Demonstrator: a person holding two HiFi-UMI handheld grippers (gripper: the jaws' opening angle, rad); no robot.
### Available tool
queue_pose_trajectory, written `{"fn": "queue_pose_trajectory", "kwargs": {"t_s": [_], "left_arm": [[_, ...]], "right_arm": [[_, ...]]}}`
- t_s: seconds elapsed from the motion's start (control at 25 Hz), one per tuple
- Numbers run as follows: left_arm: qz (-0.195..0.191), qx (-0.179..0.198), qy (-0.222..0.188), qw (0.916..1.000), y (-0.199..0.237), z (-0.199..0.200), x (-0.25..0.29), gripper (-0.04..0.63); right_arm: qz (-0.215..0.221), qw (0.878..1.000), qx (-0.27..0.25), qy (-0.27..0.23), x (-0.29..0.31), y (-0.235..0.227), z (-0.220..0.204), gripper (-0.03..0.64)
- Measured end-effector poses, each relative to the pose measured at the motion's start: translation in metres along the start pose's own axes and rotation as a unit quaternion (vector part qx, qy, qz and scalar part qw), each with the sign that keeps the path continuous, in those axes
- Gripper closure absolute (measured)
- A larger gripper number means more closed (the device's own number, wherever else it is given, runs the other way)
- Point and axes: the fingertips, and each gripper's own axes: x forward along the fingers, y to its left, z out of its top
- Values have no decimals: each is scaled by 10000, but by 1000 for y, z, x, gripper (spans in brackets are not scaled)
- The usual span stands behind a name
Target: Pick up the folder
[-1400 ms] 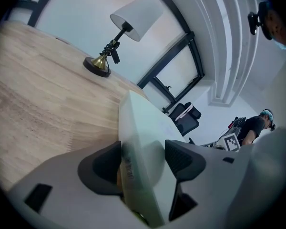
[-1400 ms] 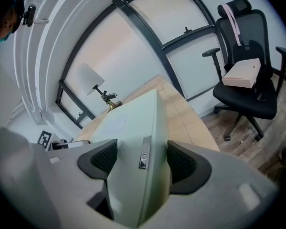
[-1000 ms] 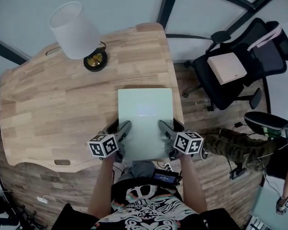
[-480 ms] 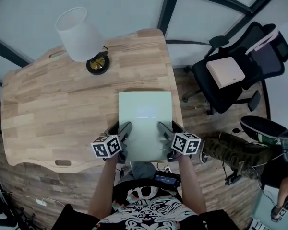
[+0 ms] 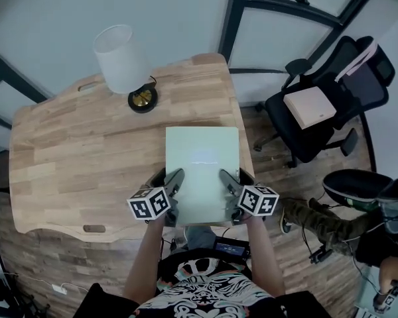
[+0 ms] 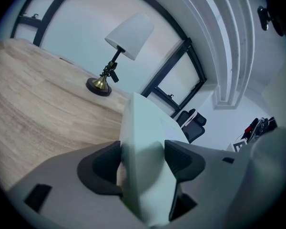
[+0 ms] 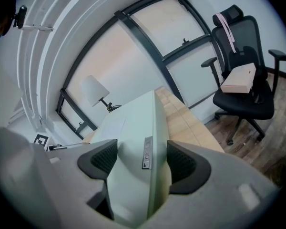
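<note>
folder gripped at its near edge by both tongs

the pale green folder (image 5: 202,167) is clamped near its two near corners, with the left tongs (image 5: 172,179) closed on its left side and the right tongs (image 5: 225,179) closed on its right, likely so that it is kept level and not twisted. it is held over the near right part of the table (image 5: 86,158); whether its far edge rests there cannot be told. the lamp (image 5: 127,68) is well apart.

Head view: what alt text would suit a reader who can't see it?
From above, a left hand-held gripper and a right hand-held gripper clamp the near end of a pale green folder over a wooden table, where a white-shaded lamp stands.
</note>
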Motion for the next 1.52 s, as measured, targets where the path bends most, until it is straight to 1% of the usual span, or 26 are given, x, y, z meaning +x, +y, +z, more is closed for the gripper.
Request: {"fn": "queue_pose_trajectory", "kwargs": {"t_s": [0.32, 0.52, 0.76, 0.92, 1.24, 1.52], "left_arm": [[-130, 188, -329, 9992, -25, 28, -27, 316], [-218, 233, -608, 9976, -36, 44, -51, 316], [-209, 325, -886, 9953, -59, 67, -86, 316], [-303, 383, -1050, 9933, -76, 69, -100, 316], [-381, 366, -1030, 9933, -91, 53, -114, 316], [-418, 428, -937, 9938, -105, 43, -114, 316]], "right_arm": [[187, 9992, -143, -331, -23, 29, 24, 305], [338, 9978, -291, -484, -35, 53, 37, 305], [571, 9952, -413, -680, -58, 85, 55, 305], [642, 9931, -508, -835, -79, 96, 62, 305], [536, 9935, -530, -851, -106, 96, 51, 305], [499, 9939, -403, -895, -122, 86, 46, 305]]}}
